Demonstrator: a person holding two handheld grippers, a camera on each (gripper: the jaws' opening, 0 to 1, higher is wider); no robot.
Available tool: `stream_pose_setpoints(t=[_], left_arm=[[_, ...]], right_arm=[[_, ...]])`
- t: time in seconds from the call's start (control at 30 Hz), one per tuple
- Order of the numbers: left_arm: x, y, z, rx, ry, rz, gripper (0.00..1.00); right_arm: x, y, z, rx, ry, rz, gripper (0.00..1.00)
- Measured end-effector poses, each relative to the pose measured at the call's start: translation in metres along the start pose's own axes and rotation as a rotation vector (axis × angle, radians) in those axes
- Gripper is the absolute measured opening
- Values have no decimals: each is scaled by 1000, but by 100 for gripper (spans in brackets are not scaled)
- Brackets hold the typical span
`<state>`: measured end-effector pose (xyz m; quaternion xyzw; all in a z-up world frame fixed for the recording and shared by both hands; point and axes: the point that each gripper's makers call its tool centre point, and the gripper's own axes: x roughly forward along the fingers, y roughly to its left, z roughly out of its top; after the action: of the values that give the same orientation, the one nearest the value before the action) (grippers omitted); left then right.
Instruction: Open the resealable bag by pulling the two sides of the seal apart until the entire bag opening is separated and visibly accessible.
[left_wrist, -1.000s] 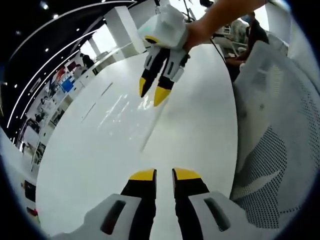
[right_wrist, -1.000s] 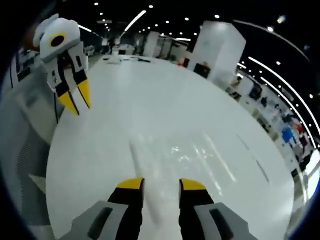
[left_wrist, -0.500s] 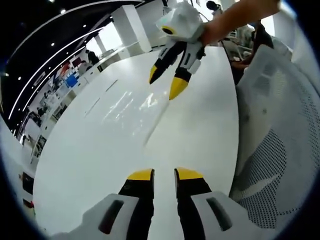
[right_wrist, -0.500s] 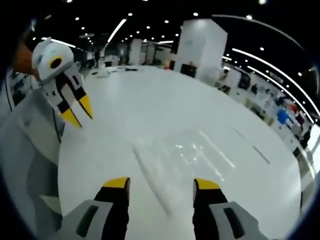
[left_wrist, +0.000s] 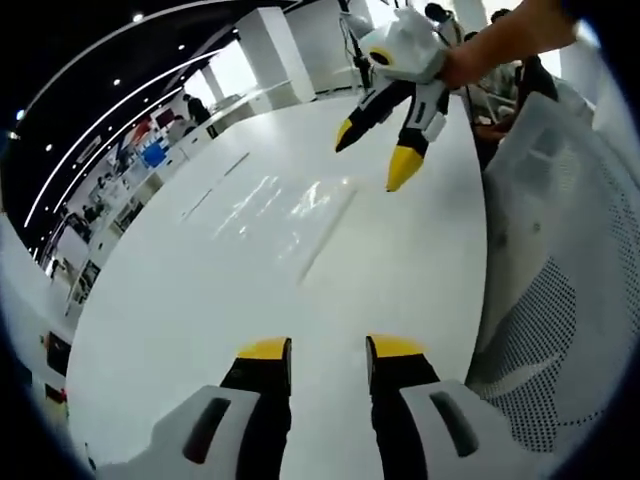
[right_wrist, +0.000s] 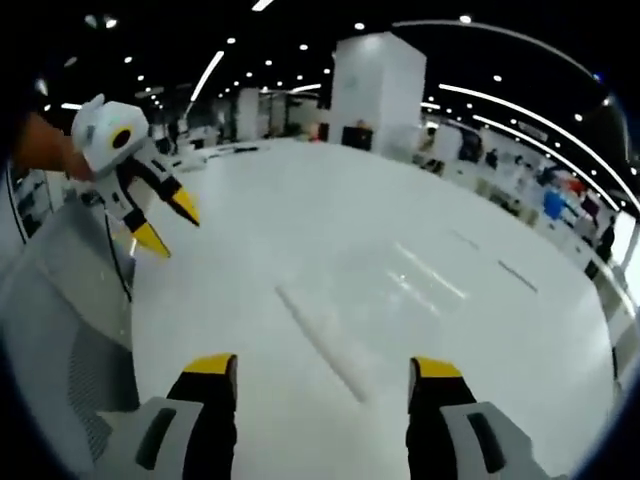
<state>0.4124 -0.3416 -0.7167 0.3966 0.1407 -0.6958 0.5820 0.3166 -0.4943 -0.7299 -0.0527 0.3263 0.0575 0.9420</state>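
The white table lay broad and bare around the flat clear bag, leaving open approach from every side of it. The left gripper and the right gripper both hung above the surface with jaws parted, well apart from each other. A perforated white chair back stood against the near table edge, the one obstruction nearby.

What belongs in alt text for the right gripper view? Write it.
A clear resealable bag lies flat and untouched on a white table, ahead of the right gripper, whose yellow-tipped jaws stand wide open. The left gripper, also open, hovers at upper left beside a grey mesh chair.
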Motion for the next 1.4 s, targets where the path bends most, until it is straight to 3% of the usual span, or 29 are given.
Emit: stream_pose_setpoints(t=[0.2, 0.57, 0.8, 1.13, 1.4], left_arm=[[-4, 3, -5, -45, 5, 16, 43], [-7, -1, -15, -231, -13, 14, 69], [-7, 8, -17, -308, -32, 61, 92], [-8, 0, -17, -350, -45, 47, 94], [-9, -3, -23, -367, -36, 50, 94]], right_arm=[[-5, 6, -1, 48, -16, -12, 74], [-18, 13, 3, 127, -62, -42, 83], [-31, 13, 0, 225, -87, -98, 92], [-40, 25, -8, 260, -99, -121, 97], [-43, 22, -12, 301, -100, -152, 98]])
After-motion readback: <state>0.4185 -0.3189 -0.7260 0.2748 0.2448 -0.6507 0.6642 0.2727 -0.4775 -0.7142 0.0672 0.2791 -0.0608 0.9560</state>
